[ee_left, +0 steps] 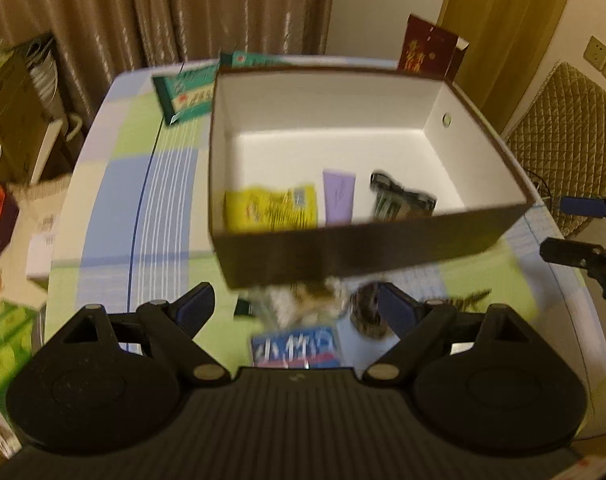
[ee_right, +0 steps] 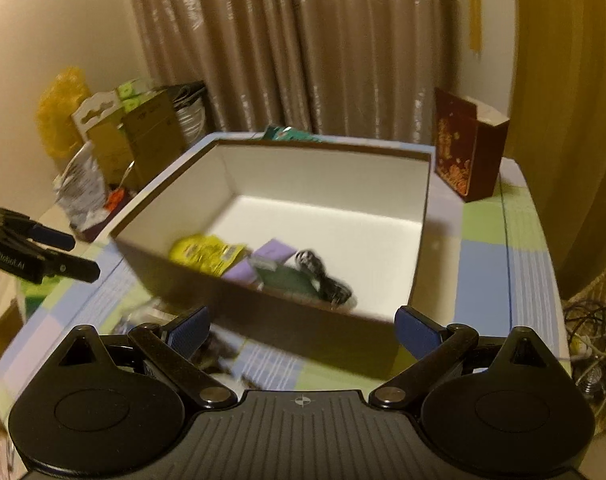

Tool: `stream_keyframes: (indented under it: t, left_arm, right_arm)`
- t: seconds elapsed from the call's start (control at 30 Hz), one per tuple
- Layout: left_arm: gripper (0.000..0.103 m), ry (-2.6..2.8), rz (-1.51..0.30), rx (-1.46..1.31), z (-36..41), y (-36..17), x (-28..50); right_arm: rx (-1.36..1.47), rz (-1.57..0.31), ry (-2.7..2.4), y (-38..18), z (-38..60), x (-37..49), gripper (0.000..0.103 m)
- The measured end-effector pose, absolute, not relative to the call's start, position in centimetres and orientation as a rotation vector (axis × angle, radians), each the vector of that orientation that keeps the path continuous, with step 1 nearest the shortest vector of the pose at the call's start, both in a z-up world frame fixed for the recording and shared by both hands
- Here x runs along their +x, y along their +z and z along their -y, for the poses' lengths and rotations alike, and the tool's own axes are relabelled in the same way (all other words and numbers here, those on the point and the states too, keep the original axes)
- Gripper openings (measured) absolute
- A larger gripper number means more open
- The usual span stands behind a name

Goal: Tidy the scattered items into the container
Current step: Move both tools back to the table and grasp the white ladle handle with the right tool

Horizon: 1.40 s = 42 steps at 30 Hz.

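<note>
Curtained room, checked tablecloth (ee_left: 115, 208). At nine o'clock, teal packets (ee_left: 183, 96) lie outside the brown box (ee_left: 363, 248), which already holds a yellow sachet (ee_left: 271, 208). At six, my left gripper (ee_left: 295, 308) gapes over a blue-labelled packet (ee_left: 295, 348); I should settle lower, centred. My right gripper (ee_right: 303, 332) spreads empty.

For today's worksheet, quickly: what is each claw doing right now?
Left claw: open, holding nothing.
Right claw: open, holding nothing.
</note>
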<state>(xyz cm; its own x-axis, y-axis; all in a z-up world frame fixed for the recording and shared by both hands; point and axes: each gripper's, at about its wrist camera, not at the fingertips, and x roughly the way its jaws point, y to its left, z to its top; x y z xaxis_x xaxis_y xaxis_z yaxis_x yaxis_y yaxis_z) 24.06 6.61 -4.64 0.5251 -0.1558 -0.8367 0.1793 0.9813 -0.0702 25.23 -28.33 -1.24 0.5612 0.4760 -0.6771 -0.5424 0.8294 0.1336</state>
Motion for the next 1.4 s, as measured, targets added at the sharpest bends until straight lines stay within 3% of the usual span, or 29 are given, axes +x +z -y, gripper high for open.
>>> stream_keyframes:
  t: [0.43, 0.8, 0.97, 1.2, 1.4]
  left_arm:
    - [0.086, -0.161, -1.145, -0.041, -7.7, -10.6, 18.4]
    - [0.086, -0.171, -1.144, -0.028, -7.5, -11.3, 18.5]
    - [0.086, -0.175, -1.143, -0.023, -7.6, -11.7, 18.4]
    - [0.086, -0.172, -1.142, -0.022, -7.9, -12.3, 18.4]
    - [0.086, -0.184, -1.144, -0.021, -7.9, -12.7, 18.7]
  right_arm:
    - [-0.218, -0.93, 0.693, -7.9, 28.4, 20.0, 0.091]
    - [-0.367, -0.932, 0.761, -11.5, 27.0, 19.7, 0.053]
    - [-0.409, -0.928, 0.776, -12.7, 26.1, 20.6, 0.043]
    - [-0.455, -0.91, 0.802, -13.2, 25.3, 19.7, 0.015]
    - [-0.463, -0.917, 0.786, -13.2, 26.2, 17.8, 0.012]
